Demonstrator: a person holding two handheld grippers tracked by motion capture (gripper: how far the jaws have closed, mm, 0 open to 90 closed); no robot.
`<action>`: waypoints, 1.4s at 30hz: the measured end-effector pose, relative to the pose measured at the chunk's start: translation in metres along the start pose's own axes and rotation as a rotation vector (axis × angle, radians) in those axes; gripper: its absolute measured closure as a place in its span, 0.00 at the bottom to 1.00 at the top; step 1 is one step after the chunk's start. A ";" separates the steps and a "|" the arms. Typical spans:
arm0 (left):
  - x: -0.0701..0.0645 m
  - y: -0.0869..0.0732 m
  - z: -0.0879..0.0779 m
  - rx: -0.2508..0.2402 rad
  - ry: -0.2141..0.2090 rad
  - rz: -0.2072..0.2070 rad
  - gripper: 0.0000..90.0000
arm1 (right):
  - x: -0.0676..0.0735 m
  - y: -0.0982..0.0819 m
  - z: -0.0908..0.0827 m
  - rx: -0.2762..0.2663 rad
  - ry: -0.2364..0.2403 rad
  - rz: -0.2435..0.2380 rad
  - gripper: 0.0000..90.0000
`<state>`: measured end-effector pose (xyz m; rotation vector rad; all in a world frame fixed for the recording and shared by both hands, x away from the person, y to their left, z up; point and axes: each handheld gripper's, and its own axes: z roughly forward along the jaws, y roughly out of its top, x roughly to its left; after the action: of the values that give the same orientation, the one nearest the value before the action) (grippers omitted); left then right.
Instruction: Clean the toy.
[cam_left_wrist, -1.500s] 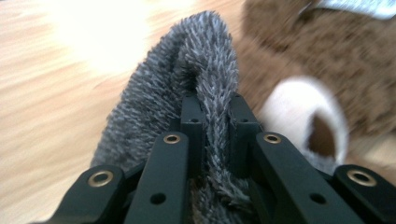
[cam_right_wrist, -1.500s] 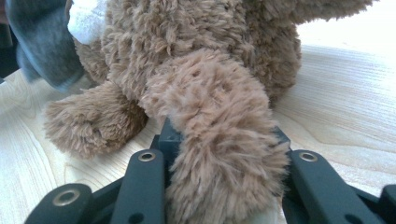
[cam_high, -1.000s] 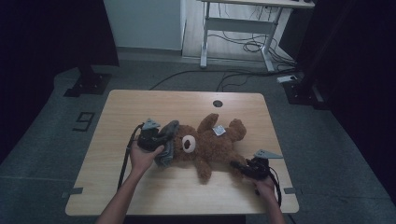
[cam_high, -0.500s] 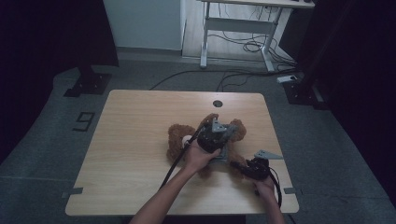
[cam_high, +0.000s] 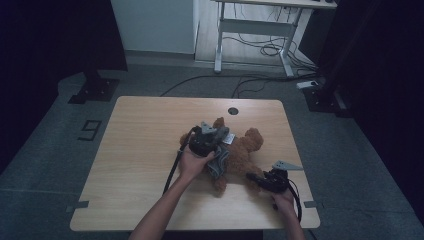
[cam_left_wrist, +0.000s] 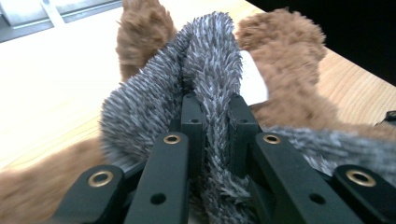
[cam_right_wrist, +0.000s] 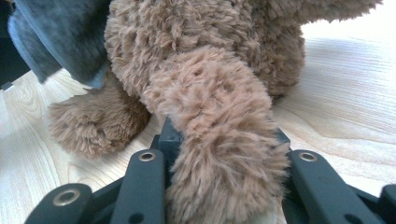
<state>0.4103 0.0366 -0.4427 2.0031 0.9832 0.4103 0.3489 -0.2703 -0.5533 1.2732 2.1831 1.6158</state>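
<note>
Nearest you, your right gripper (cam_high: 265, 181) has its jaws clamped on the teddy bear (cam_high: 245, 150)'s leg, pinning it to the desk (cam_high: 140, 140). Farther on, your left gripper (cam_high: 207, 141) pinches a fold of grey fuzzy cloth (cam_left_wrist: 205, 84) draped over the bear; dressing looks about half finished. Its gripper view reveals a white tag (cam_left_wrist: 252, 86).

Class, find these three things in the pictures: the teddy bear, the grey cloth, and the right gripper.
teddy bear (cam_right_wrist: 187, 56): right gripper view, on its furry belly.
grey cloth (cam_left_wrist: 205, 56): left gripper view, on the fold above the jaws.
right gripper (cam_high: 256, 177): high view, at its tips on the bear's limb.
</note>
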 end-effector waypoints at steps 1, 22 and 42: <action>0.004 -0.002 -0.006 -0.004 0.007 0.005 0.89 | 0.000 0.000 0.000 0.000 0.001 0.000 0.70; 0.099 -0.092 -0.025 0.095 0.131 -0.202 0.89 | 0.001 0.000 0.003 0.016 -0.011 0.018 0.70; 0.012 -0.004 -0.051 -0.115 -0.083 -0.026 0.88 | 0.001 0.000 0.002 0.019 -0.017 0.023 0.70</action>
<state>0.3853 0.0747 -0.4171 1.8868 0.9132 0.3590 0.3500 -0.2679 -0.5537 1.3172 2.1870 1.5900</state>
